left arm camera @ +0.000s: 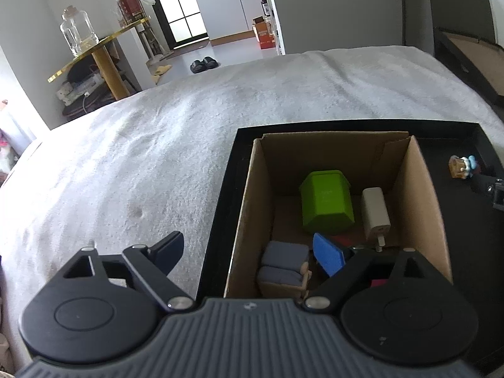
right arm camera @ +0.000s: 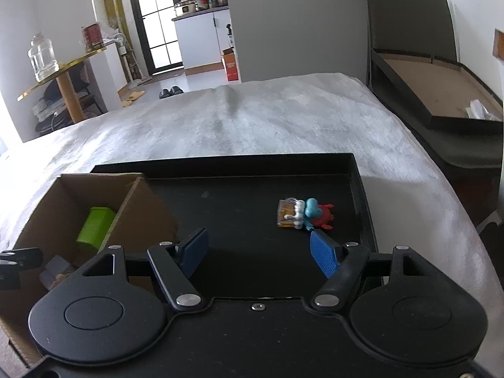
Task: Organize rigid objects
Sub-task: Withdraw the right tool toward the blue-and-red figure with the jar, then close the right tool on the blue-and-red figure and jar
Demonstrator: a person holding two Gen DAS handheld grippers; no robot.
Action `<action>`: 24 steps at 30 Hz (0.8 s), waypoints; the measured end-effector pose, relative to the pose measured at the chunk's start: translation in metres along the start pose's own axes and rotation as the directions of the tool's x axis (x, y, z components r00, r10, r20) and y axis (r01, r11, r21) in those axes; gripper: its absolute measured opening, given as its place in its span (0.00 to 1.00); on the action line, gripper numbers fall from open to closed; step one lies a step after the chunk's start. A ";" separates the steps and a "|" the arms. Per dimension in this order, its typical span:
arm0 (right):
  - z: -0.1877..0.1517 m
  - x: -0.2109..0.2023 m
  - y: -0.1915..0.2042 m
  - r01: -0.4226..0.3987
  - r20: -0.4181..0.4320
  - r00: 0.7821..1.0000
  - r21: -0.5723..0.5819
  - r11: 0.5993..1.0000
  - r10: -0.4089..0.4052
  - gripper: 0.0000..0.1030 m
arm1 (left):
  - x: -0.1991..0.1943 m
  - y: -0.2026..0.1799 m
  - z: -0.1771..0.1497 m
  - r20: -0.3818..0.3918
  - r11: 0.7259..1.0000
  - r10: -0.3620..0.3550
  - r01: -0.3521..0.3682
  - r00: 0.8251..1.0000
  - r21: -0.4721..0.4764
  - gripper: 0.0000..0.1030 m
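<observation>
left gripper (left arm camera: 249, 253): wide, empty, over cardboard box (left arm camera: 422, 195) | right gripper (right arm camera: 258, 249): half-open, empty | risk: lopsided toy figure (right arm camera: 305, 214) slips sideways when pinched

The box (left arm camera: 419, 189) is plain brown cardboard, matt, with raw cut edges. It stands in a tray (right arm camera: 252, 170) of smooth black material with a dull sheen. Under the tray lies a cloth (left arm camera: 157, 145), pale grey, nappy and soft-looking. In the box, the green bin (left arm camera: 326, 201) looks like smooth plastic, as does the white charger (left arm camera: 375, 211). The toy (right arm camera: 304, 214) near the tray's right edge is glossy.
</observation>
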State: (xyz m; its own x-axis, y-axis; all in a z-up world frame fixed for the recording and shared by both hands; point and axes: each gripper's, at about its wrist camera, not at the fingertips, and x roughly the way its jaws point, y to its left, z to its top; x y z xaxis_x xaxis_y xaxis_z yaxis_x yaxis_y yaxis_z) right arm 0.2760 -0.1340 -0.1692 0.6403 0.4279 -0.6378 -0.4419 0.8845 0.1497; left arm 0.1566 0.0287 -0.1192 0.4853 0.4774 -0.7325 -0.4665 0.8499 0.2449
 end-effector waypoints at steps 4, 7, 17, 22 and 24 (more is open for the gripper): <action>0.000 0.013 -0.012 0.012 -0.007 1.000 0.012 1.000 -0.012 0.79 | 0.003 -0.004 0.001 -0.011 1.000 0.018 -0.018 1.000 0.011 0.86; 0.001 0.021 -0.017 0.013 -0.004 1.000 0.012 1.000 -0.013 0.81 | 0.004 -0.006 0.002 -0.017 0.999 0.039 -0.039 0.999 0.020 0.86; 0.001 0.050 -0.028 0.048 -0.023 0.999 0.023 0.999 -0.048 0.93 | 0.013 -0.015 0.002 -0.047 0.994 0.097 -0.094 0.994 0.055 0.87; 0.001 0.064 -0.030 0.059 -0.033 0.998 0.020 0.998 -0.058 0.93 | 0.015 -0.018 0.002 -0.051 0.992 0.109 -0.106 0.993 0.064 0.87; 0.001 0.068 -0.031 0.064 -0.036 0.997 0.022 0.998 -0.064 0.93 | 0.016 -0.019 0.002 -0.054 0.992 0.112 -0.108 0.992 0.065 0.87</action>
State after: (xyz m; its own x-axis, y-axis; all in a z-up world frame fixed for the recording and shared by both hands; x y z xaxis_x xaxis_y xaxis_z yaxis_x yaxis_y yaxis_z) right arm 0.3339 -0.1319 -0.2160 0.6439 0.3638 -0.6730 -0.3859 0.9140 0.1249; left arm 0.1747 0.0204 -0.1341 0.3892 0.5565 -0.7341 -0.4669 0.8061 0.3636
